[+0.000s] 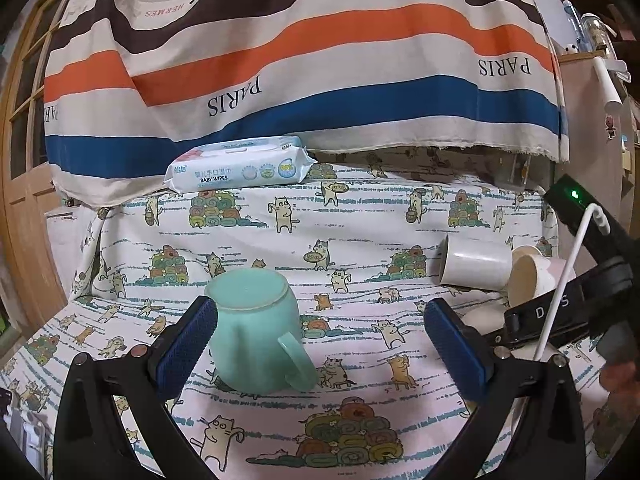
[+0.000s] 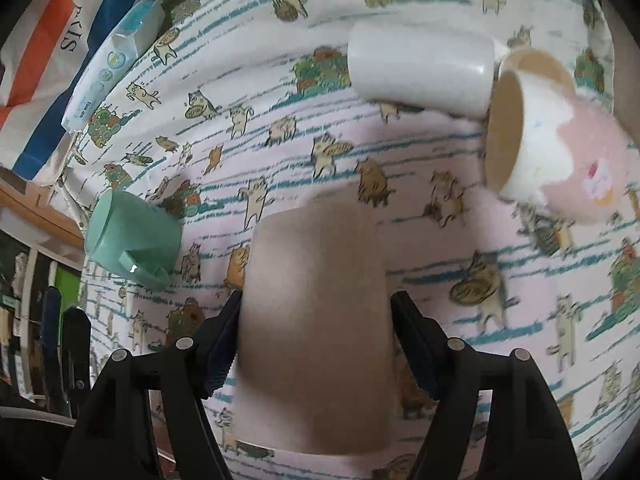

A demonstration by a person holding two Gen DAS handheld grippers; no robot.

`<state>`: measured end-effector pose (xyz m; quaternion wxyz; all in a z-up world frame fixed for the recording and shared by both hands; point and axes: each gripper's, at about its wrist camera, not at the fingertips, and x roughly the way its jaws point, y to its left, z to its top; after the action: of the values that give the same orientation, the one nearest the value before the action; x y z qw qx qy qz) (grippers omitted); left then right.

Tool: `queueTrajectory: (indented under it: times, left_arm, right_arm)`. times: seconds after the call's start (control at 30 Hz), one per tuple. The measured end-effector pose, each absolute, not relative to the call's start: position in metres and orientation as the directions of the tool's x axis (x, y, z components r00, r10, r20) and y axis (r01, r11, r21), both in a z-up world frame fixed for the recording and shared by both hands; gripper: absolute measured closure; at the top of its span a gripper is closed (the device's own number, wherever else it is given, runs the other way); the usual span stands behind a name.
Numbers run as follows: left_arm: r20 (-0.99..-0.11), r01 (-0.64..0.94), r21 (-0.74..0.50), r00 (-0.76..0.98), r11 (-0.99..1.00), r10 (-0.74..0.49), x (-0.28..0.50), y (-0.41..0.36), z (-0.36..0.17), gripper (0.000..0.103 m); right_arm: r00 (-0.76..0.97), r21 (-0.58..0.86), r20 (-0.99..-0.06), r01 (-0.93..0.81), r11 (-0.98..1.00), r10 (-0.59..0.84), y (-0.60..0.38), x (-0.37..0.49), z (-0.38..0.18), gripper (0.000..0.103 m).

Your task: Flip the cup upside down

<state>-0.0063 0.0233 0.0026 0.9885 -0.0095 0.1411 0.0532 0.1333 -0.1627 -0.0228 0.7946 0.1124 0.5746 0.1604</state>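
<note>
A mint green cup (image 1: 256, 332) with a handle stands upside down on the cat-print cloth (image 1: 360, 232), between the fingers of my open left gripper (image 1: 320, 344), closer to the left pad. It also shows at the left of the right wrist view (image 2: 132, 236). My right gripper (image 2: 316, 332) is shut on a beige cup (image 2: 316, 328) and holds it above the cloth. A white cup (image 2: 420, 72) lies on its side, touching a pink and white cup (image 2: 560, 148) that also lies on its side. Both show in the left wrist view (image 1: 476, 266), (image 1: 532, 280).
A pack of baby wipes (image 1: 240, 166) lies at the back of the table against a hanging striped cloth (image 1: 300, 48). The right hand-held gripper body (image 1: 580, 292) with a white cable sits at the right edge. A wooden door (image 1: 20, 160) is at the left.
</note>
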Motion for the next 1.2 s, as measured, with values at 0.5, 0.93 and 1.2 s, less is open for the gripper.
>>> queueTrajectory:
  times: [0.5, 0.93, 1.2]
  left_arm:
    - [-0.3, -0.086, 0.023, 0.95, 0.996, 0.089, -0.001, 0.018, 0.0, 0.0]
    - [-0.295, -0.093, 0.013, 0.951, 0.996, 0.093, -0.001, 0.02, -0.001, 0.0]
    - [-0.296, -0.088, 0.012, 0.951, 0.996, 0.088, -0.002, 0.02, -0.001, 0.0]
  right_arm:
    - [0.368, 0.435, -0.805, -0.167, 0.885, 0.465, -0.197, 0.129, -0.006, 0.018]
    - [0.75, 0.215, -0.584, -0.227, 0.95, 0.311, -0.259, 0.089, 0.039, 0.009]
    - [0.884, 0.115, -0.432, -0.14, 0.983, 0.177, -0.299, 0.067, 0.034, 0.001]
